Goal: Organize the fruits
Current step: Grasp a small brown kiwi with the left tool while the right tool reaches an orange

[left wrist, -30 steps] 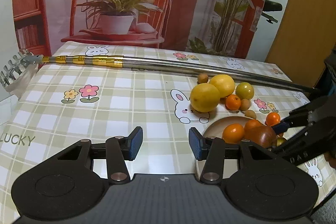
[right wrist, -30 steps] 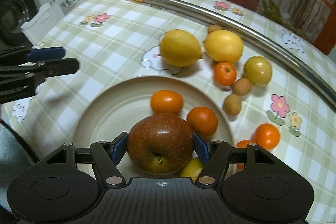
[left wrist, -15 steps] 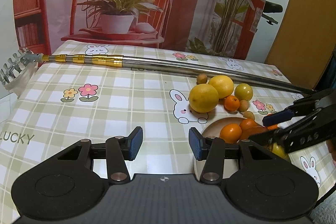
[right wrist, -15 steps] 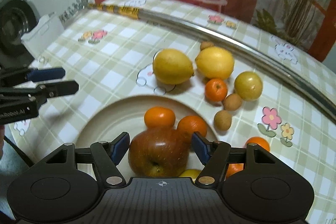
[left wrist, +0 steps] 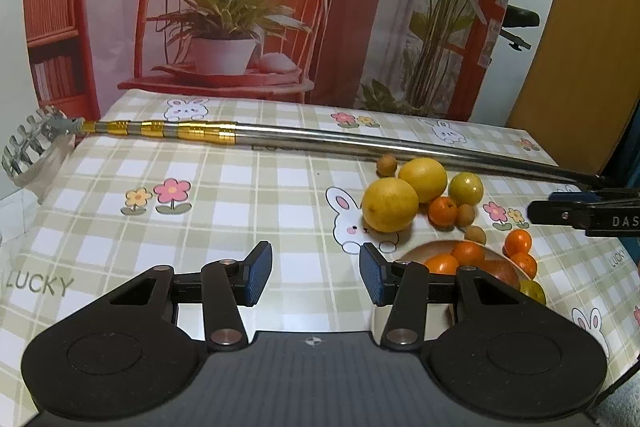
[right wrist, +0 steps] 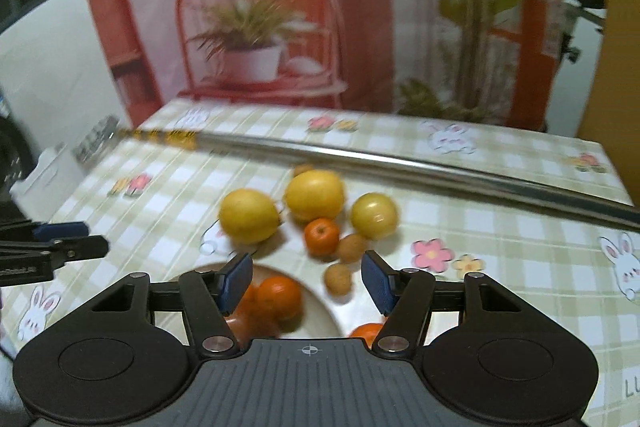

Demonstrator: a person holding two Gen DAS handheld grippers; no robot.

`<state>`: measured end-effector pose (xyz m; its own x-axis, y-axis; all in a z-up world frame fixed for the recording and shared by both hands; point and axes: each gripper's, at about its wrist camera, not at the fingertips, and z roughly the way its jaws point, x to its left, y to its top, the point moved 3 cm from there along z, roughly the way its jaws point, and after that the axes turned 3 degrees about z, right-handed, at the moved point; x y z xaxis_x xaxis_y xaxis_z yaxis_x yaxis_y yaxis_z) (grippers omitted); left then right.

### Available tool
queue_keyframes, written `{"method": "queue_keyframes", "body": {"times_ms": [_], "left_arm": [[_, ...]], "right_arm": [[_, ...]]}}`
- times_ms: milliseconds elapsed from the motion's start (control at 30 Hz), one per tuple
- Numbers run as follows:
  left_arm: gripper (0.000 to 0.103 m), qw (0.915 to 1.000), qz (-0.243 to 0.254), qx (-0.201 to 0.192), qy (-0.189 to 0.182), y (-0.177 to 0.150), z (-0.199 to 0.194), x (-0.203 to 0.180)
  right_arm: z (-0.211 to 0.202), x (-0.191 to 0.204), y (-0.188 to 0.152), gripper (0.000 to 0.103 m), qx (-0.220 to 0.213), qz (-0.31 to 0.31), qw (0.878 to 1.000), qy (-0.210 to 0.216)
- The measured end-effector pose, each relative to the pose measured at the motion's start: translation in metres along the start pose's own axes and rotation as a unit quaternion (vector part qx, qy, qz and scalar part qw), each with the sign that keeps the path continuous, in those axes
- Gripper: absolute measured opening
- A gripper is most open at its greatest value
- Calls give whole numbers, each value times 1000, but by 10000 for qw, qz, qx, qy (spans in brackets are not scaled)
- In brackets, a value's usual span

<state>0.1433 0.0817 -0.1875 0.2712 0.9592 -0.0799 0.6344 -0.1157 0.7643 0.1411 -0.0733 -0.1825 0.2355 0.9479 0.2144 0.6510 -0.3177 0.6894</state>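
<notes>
Fruit on our plate, both grippers empty.
Our left gripper (left wrist: pixel 316 273) hangs open lower-centre; our right gripper (right wrist: pixel 307 281) is closing on nothing above the plate (right wrist: pixel 320 307).

We see a tablecloth (left wrist: pixel 224 203) checked in pale green and white, printed with white rabbits and pink and yellow flowers. On it lie two yellow lemons (left wrist: pixel 390 203), a yellow-green round fruit (left wrist: pixel 465 188), small orange mandarins (left wrist: pixel 443 210) and light brown longans (left wrist: pixel 387 164). A beige round plate (right wrist: pixel 320 311) carries more orange fruit. A silver metal pole (left wrist: pixel 360 143) has gold bands. Our black grippers have blue pads (left wrist: pixel 258 273).
</notes>
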Motion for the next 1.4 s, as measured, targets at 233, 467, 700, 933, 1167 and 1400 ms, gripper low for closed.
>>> {"method": "queue_keyframes", "body": {"times_ms": [233, 467, 700, 933, 1167, 1400], "left_arm": [[51, 10000, 41, -56, 51, 19, 1, 3], [51, 10000, 80, 1, -7, 44, 8, 2], [51, 9990, 17, 356, -278, 60, 35, -9], [50, 9968, -220, 552, -531, 83, 80, -32], [46, 9903, -837, 902, -644, 104, 148, -46], [41, 9847, -1115, 1136, -704, 107, 202, -54]], "right_arm": [[-13, -28, -6, 58, -496, 77, 9975, -498], [-18, -52, -2, 58, -729, 382, 9953, -517], [-9, -69, -3, 58, -801, 523, 9940, -526], [-1, -82, -8, 58, -769, 601, 9935, -584], [10, -102, -16, 58, -689, 886, 9918, -614], [18, -116, -23, 58, -615, 1035, 9905, -669]]}}
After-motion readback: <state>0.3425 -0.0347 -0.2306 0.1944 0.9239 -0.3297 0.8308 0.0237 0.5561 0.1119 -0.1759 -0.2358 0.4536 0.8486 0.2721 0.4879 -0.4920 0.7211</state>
